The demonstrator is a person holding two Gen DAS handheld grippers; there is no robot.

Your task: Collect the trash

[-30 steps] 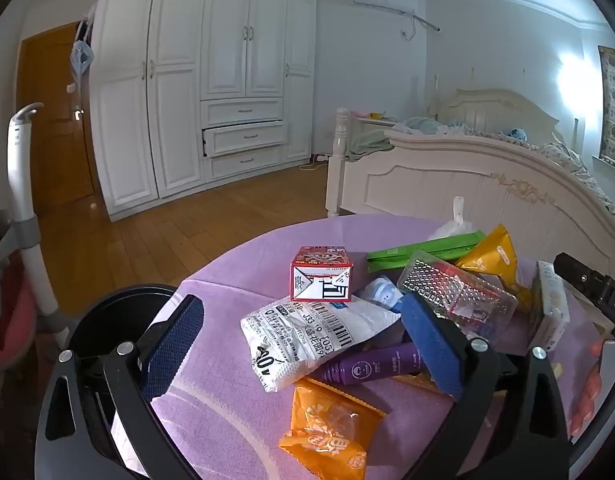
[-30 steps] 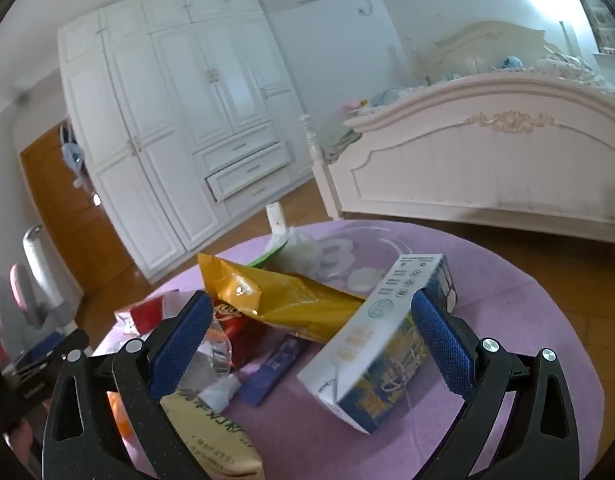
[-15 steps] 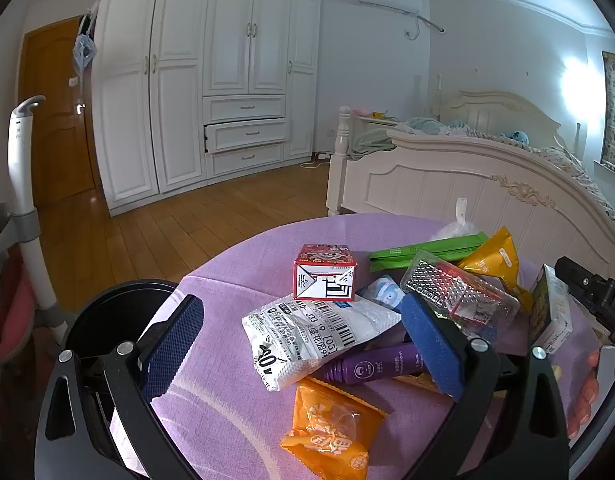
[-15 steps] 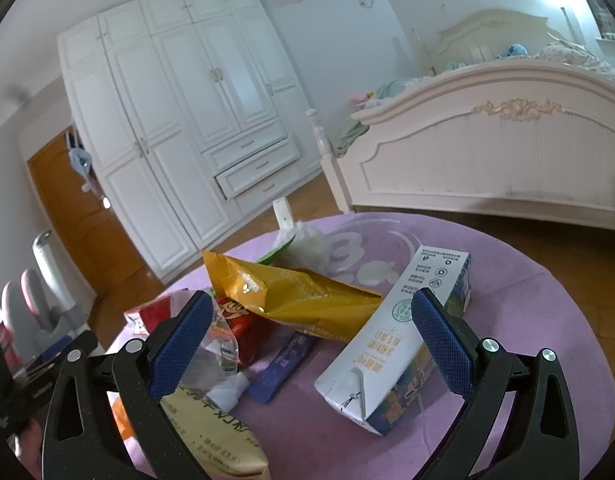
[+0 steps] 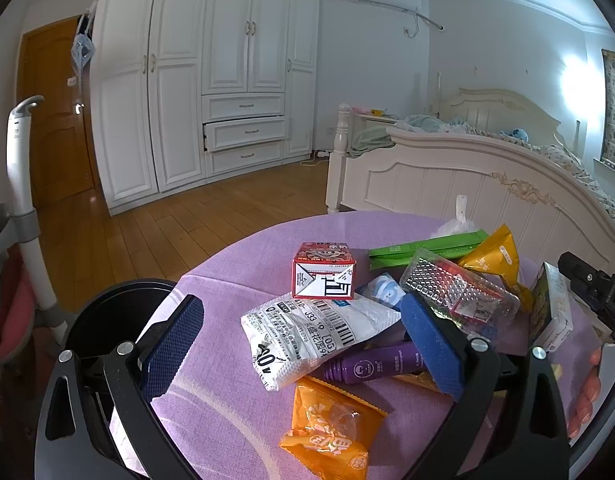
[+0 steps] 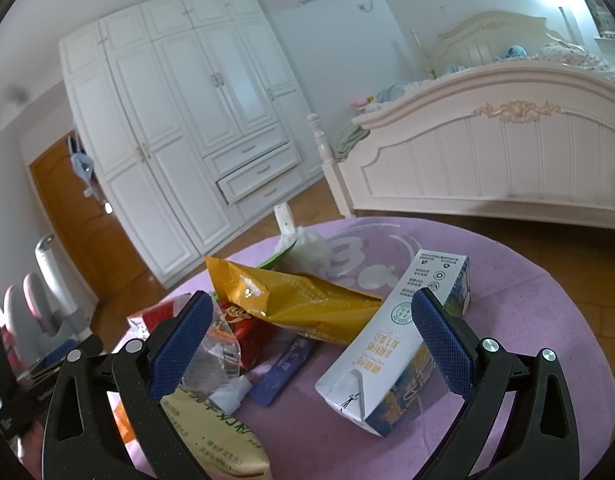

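Left wrist view: the left gripper point(image 5: 303, 330) gapes wide and empty above wrappers point(image 5: 307, 330) littering a round purple table point(image 5: 227, 280); black bin point(image 5: 107, 312) beside it, white wardrobe point(image 5: 211, 80) beyond.

Right wrist view: the right gripper point(image 6: 307, 338), wide open and empty, hovers over a milk carton point(image 6: 391, 344) and yellow bag point(image 6: 291, 300); a cream bed point(image 6: 487, 152) stands behind.

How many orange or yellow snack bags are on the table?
2: an orange bag at the near edge, a yellow bag in the pile's middle. Others may be hidden.
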